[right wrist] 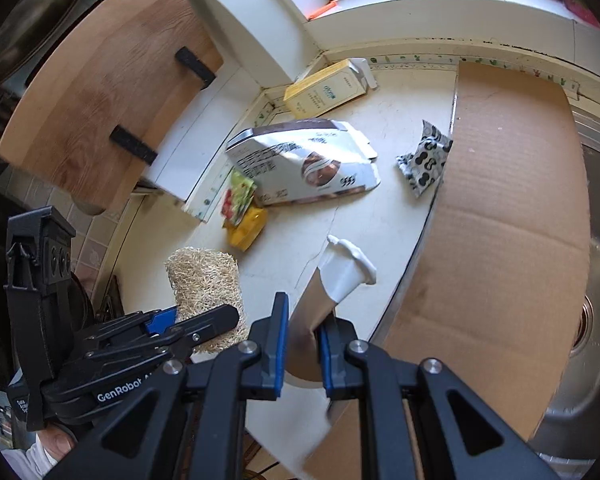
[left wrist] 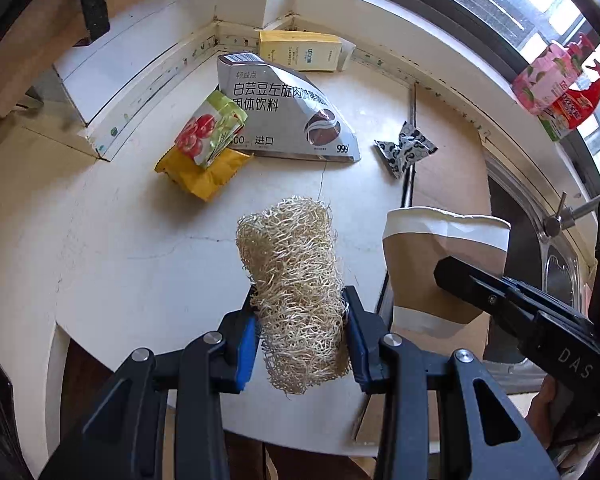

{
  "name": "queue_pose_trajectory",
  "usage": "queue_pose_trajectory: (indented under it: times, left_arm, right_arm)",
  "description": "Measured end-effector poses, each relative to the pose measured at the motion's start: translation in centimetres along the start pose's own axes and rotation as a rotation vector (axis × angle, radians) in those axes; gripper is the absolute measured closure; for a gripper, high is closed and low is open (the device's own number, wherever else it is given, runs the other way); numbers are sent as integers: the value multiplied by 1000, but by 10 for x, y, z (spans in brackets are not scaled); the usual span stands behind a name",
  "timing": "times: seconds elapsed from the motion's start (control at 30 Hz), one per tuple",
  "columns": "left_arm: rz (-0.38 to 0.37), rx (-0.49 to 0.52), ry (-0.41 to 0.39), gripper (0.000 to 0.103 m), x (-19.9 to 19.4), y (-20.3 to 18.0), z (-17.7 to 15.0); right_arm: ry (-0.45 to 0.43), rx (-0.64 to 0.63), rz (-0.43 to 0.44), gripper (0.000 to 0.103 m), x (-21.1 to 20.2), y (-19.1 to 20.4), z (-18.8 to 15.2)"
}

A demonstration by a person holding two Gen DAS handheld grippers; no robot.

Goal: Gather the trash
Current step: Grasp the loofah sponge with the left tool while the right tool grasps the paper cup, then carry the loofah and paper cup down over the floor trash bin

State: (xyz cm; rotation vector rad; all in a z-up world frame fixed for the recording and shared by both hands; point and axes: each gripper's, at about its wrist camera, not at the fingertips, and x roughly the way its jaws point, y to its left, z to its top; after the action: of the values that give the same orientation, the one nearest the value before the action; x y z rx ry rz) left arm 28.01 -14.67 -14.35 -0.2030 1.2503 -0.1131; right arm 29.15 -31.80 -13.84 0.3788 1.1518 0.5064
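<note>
While both my claws are busy, I am in the middle of picking up trash. My left claw (left wrist: 300,332) squeezes a scratchy loofah sponge (left wrist: 294,280) and holds it up off the white surface (left wrist: 132,240). My right claw (right wrist: 304,344) is pinched tight on a squashed brown paper cup (right wrist: 340,276), also up in the air. More trash lies on the surface by the corner: a grey box (left wrist: 288,116), a yellow box (left wrist: 300,50), a yellow packet (left wrist: 198,170) with a tomato packet (left wrist: 208,128) on top, and a small spotted wrapper (left wrist: 406,150). I think the next move is to carry the sponge and cup to a bin. I cannot see a bin, so I must find it first and keep squeezing.
</note>
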Motion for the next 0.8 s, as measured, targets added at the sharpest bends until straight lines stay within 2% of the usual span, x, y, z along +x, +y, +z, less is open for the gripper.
queue_pose_trajectory:
  times: [0.4, 0.67, 0.8]
  left_arm:
    - [-58, 63, 17, 66, -63, 29, -111]
    - [-12, 99, 42, 66, -61, 63, -190]
    - [29, 128, 42, 66, -45, 82, -225]
  right_arm:
    - [28, -62, -6, 90, -30, 68, -97]
    - [91, -114, -20, 90, -16, 96, -173]
    - [122, -148, -45, 90, 9, 107, -217]
